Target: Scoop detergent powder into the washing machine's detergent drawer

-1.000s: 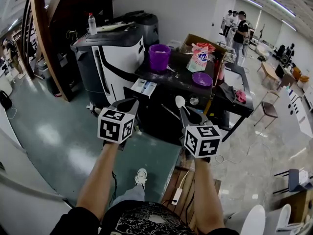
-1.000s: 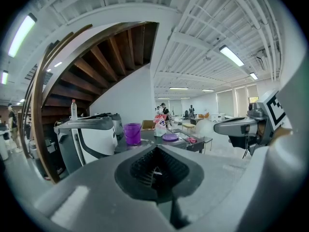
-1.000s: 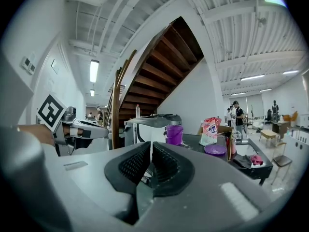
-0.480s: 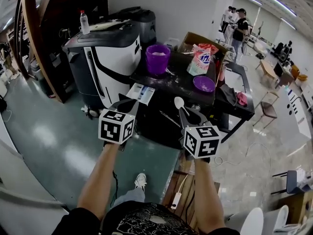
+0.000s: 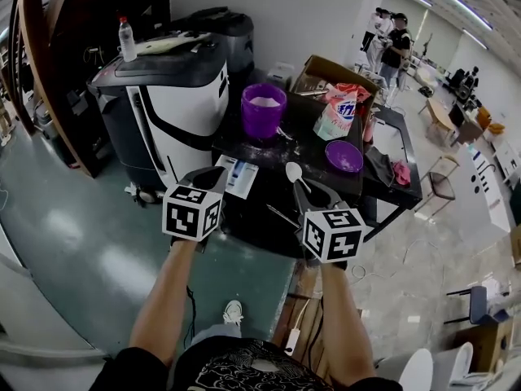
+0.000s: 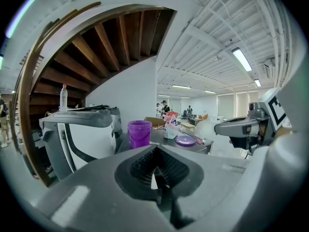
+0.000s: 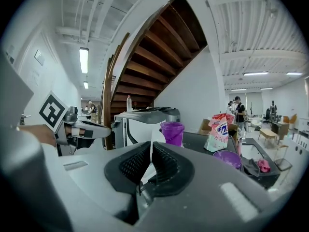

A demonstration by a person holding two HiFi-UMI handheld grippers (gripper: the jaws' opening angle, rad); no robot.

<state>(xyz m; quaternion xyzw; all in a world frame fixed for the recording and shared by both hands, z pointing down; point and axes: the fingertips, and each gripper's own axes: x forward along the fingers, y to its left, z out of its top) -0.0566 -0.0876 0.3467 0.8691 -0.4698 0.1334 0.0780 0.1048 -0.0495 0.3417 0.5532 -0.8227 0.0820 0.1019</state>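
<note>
Both grippers are held out side by side over the floor (image 5: pixel 73 235), green-grey on the left, pale tile on the right. The left gripper (image 5: pixel 207 176) has its jaws closed together with nothing between them. The right gripper (image 5: pixel 308 190) is clamped on the handle of a white spoon (image 5: pixel 293 171), bowl up and pointing at the table (image 5: pixel 260 218).

That table is black and crowded. A purple bucket (image 5: pixel 263 110) stands at its left end with pale powder inside. The bag (image 5: pixel 338 111) of detergent stands upright to its right, and a purple bowl (image 5: pixel 343 156) sits nearer the front. An open cardboard box (image 5: pixel 330 70) is behind the bag, and a pink cloth (image 5: pixel 400 172) lies at the far right.

Left of the table stands the white and black machine (image 5: pixel 163 96), a bottle (image 5: pixel 124 39) on its top. A white and blue panel (image 5: pixel 238 176) lies at the table's near edge, just beyond the left gripper; whether it is the drawer I cannot tell.

A dark wooden staircase (image 7: pixel 164 47) curves overhead. People (image 5: pixel 396 43) stand far back in the bright hall.
</note>
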